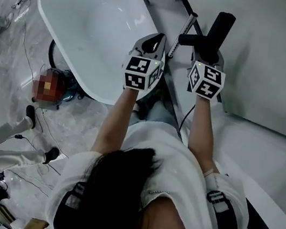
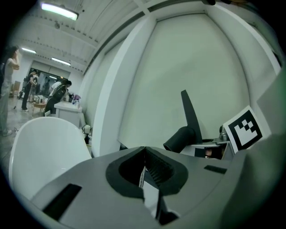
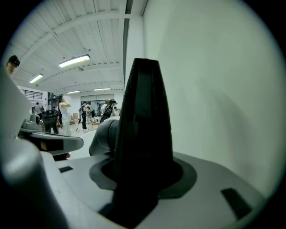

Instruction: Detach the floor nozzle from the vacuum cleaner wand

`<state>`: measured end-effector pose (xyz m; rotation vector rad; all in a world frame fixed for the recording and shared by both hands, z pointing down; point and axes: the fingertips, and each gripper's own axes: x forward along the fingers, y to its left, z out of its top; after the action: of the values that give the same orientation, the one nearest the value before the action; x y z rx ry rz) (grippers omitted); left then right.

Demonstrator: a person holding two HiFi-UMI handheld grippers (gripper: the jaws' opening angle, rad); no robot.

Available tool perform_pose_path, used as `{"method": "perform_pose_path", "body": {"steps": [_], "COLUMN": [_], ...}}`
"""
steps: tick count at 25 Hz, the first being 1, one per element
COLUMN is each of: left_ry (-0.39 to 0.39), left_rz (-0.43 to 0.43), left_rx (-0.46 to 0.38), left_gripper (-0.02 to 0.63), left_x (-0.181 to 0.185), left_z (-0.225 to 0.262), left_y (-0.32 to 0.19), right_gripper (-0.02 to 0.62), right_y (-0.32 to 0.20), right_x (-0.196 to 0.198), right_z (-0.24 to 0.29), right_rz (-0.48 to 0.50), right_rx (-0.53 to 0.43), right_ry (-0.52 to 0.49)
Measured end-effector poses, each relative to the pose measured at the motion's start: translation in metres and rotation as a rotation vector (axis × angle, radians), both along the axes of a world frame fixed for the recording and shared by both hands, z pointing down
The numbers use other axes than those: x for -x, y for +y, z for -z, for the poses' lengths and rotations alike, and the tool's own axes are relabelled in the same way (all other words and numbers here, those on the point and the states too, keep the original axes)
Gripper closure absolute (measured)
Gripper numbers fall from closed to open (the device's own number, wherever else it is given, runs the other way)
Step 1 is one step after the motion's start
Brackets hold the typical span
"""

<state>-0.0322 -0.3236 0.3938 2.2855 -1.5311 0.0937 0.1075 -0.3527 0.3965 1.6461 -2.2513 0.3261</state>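
The black floor nozzle [image 1: 219,27] stands up from my right gripper [image 1: 209,53], which is shut on it. In the right gripper view the nozzle [image 3: 143,134] fills the middle and rises between the jaws. Its round neck [image 1: 191,39] points left, apart from the silver wand [image 1: 183,31], which leans between the bathtub and the wall. My left gripper [image 1: 155,38] is just left of the wand, with the jaws together and nothing between them. From the left gripper view, the nozzle [image 2: 187,127] and the right gripper's marker cube [image 2: 243,127] show at the right.
A white oval bathtub [image 1: 84,13] lies at the left, its rim [image 2: 40,147] close to my left gripper. A white wall panel [image 1: 274,52] stands at the right. A red canister [image 1: 61,83], cables and another person's legs [image 1: 13,135] are on the floor lower left.
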Motion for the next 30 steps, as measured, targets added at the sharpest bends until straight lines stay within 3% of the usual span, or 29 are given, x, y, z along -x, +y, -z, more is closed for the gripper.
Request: {"method": "perform_pose_path", "body": {"steps": [19, 30], "left_ry": [-0.016, -0.026], "left_rz": [-0.044, -0.031], "left_rx": [0.015, 0.002], "left_gripper": [0.603, 0.603], "left_x": [0.009, 0.02], "left_z": [0.0, 0.0], "left_y": [0.098, 0.119], "right_gripper": [0.388, 0.388], "right_y": [0.121, 0.145], "right_x": [0.032, 0.044], "right_z": [0.001, 0.005], "right_rz": [0.019, 0.032], "right_rx": [-0.025, -0.036], "right_ry": [0.058, 0.078]}}
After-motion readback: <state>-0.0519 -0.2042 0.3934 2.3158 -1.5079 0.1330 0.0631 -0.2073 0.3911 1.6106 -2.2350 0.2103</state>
